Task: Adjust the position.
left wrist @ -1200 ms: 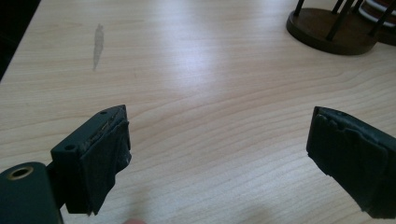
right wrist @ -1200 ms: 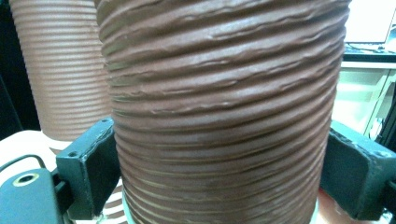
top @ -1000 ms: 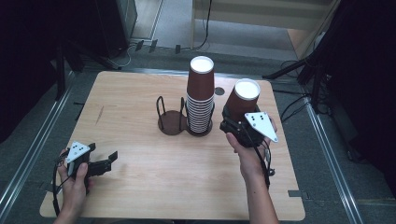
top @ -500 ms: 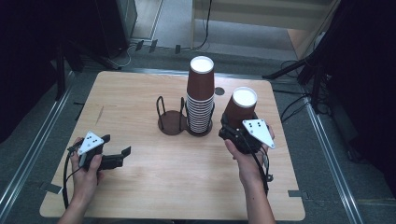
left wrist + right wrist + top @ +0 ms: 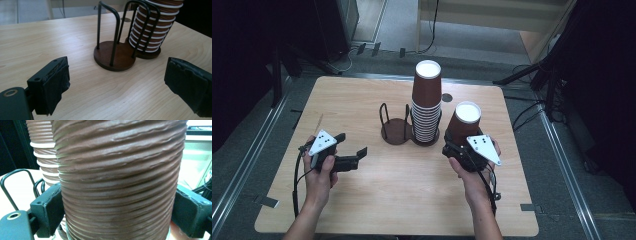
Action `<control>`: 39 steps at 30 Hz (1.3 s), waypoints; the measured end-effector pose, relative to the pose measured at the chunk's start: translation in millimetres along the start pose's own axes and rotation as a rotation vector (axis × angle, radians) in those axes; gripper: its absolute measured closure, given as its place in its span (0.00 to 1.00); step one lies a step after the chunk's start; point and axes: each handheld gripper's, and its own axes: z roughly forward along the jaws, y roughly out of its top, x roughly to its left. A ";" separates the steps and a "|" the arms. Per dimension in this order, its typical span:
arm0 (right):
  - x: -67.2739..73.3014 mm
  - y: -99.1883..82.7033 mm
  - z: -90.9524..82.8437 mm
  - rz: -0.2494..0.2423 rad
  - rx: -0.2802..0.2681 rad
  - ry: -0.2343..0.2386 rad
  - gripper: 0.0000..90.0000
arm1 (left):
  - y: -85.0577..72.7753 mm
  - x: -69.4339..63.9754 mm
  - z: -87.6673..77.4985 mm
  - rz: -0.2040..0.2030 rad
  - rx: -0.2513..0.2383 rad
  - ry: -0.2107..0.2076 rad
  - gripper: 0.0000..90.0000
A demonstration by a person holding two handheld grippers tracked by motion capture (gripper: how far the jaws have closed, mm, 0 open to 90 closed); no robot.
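High view: your right tool (image 5: 460, 142) is clamped on a single brown paper cup (image 5: 462, 125), held upside down with its white base uppermost and its long axis near upright, tipped slightly. The right gripper view confirms it, with both pads (image 5: 48, 208) pressed against the cup's ribbed wall. The cup sits just beside the stack of cups (image 5: 426, 105) in the wire holder (image 5: 388, 120), on the stack's right. The holder's empty bay (image 5: 113, 56) lies on the far side of the stack from this cup, so a placement there must pass over or around the stack. Your left tool (image 5: 349, 155) stands with its jaws apart and nothing between them, above the counter (image 5: 362, 197), pointed at the empty bay and nearer to it.
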 end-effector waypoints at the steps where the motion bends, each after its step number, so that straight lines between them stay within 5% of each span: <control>1: -0.4 -1.5 0.0 -0.004 0.006 0.000 0.11 | 0.1 -0.8 0.1 0.006 0.004 -0.007 0.08; 19: 35.3 -20.5 -6.9 -0.045 0.043 0.094 0.11 | 7.0 -8.5 -0.8 0.008 -0.014 -0.081 0.07; 31: 49.2 -34.2 -4.8 -0.128 0.065 0.093 0.11 | 7.8 -17.9 4.6 0.014 0.005 -0.170 0.02; 35: 55.4 -39.6 -3.6 -0.157 0.073 0.103 0.11 | 8.1 -21.1 5.9 0.007 0.013 -0.168 0.02; 39: 61.7 -45.9 -2.2 -0.217 0.068 0.089 0.11 | 9.0 -26.9 7.9 0.021 0.026 -0.197 0.00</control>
